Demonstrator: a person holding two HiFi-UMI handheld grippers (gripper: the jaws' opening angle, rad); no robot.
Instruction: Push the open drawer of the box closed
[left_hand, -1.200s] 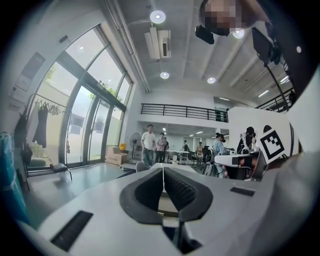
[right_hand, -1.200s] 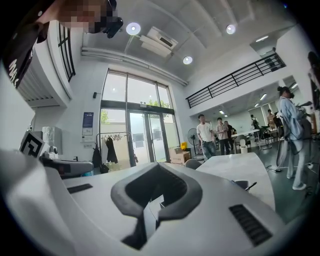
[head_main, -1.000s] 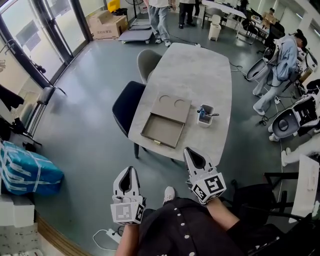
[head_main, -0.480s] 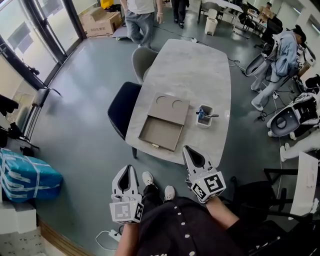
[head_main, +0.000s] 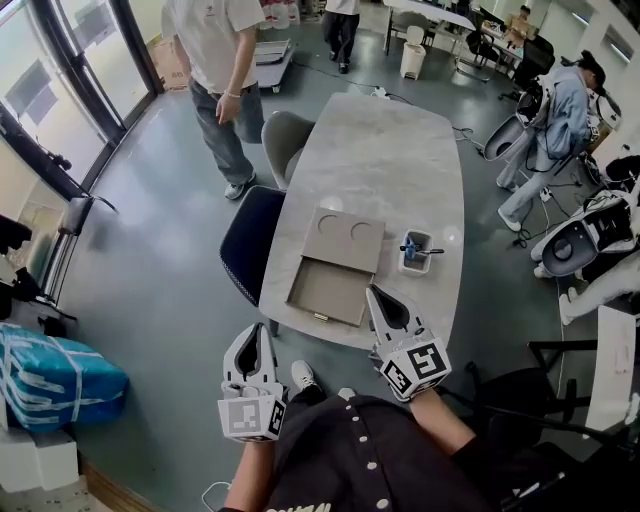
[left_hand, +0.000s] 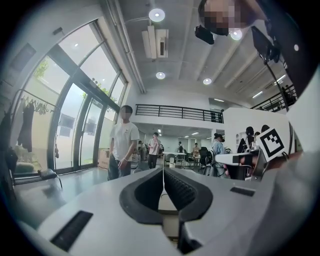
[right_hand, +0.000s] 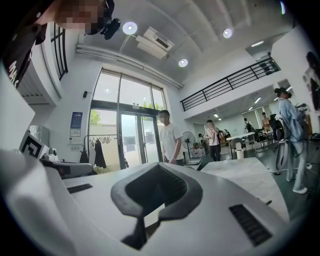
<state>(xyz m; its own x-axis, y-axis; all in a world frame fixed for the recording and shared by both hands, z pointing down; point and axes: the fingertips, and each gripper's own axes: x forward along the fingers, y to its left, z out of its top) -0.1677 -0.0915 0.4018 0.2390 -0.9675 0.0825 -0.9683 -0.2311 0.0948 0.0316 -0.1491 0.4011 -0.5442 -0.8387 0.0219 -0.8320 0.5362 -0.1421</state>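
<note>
You have closed in on the counter (head_main: 400, 150): the drawer (head_main: 325, 292) stands pulled out of the box (head_main: 345, 240) at its near edge, right tongs (head_main: 374, 292) near its front, left tongs (head_main: 254, 330) further back, both pressed together and empty.

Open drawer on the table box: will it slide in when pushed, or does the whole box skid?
The drawer looks empty and shallow, so probably light. The box is low and flat: unlikely to tip, but the table looks smooth, so it may skid. The drawer is wide; an off-centre push might jam it.
</note>
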